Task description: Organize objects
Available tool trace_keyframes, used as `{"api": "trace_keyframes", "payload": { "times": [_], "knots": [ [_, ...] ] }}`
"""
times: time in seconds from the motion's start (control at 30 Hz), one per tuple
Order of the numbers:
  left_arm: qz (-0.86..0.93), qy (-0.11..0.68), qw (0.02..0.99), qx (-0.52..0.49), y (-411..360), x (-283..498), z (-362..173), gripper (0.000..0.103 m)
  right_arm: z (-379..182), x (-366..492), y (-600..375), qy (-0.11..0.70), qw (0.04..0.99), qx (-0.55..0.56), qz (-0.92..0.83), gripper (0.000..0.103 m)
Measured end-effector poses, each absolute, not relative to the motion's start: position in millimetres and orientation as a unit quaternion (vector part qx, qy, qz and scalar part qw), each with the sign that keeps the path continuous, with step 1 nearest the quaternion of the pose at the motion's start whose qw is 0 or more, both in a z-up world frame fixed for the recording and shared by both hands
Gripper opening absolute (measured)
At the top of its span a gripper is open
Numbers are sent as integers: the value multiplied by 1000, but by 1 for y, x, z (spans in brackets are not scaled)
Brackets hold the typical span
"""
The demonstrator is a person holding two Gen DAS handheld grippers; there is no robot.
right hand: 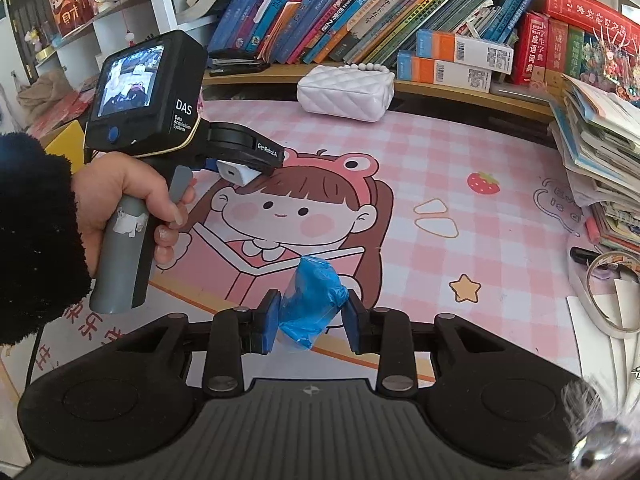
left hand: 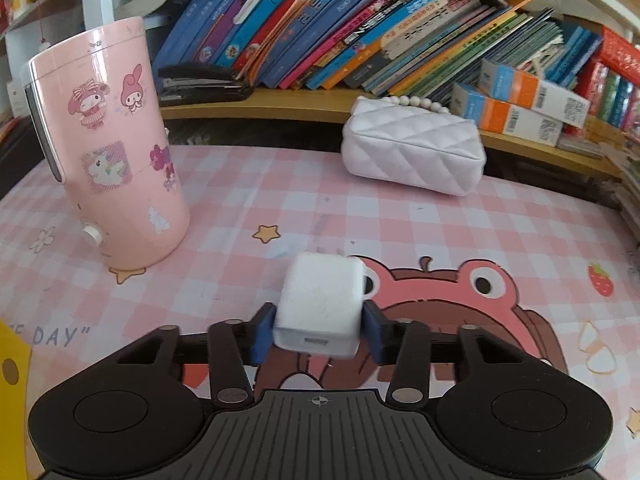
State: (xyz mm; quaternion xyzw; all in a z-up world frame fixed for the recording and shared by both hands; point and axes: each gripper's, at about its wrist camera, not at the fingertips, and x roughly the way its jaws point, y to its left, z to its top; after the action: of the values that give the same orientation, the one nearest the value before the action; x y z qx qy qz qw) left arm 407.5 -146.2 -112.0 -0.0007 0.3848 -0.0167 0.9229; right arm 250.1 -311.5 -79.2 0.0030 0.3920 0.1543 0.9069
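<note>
On left wrist view, pink cup (left hand: 116, 160), charger (left hand: 320, 304) gripped, blue wad (right hand: 312, 304) right only

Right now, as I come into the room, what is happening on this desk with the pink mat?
A person holds a handheld gripper in each hand above the pink checked desk mat. The left gripper is shut on a white square charger block. The right gripper is shut on a crumpled blue plastic bag. Both things are lifted off the mat, not yet put down. A tall pink sticker-covered appliance and a white quilted purse stand further back on the mat, untouched.
</note>
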Motion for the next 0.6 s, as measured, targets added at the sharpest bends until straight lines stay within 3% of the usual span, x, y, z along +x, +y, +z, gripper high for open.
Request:
{"api": "trace_keyframes", "payload": {
  "times": [0.47, 0.6],
  "knots": [
    [-59, 387, 920, 29, -152, 350, -109, 41, -80, 246, -305, 393, 906, 16, 158, 31],
    [-46, 385, 921, 38, -154, 352, -112, 48, -80, 245, -305, 394, 905, 13, 160, 31]
  ]
}}
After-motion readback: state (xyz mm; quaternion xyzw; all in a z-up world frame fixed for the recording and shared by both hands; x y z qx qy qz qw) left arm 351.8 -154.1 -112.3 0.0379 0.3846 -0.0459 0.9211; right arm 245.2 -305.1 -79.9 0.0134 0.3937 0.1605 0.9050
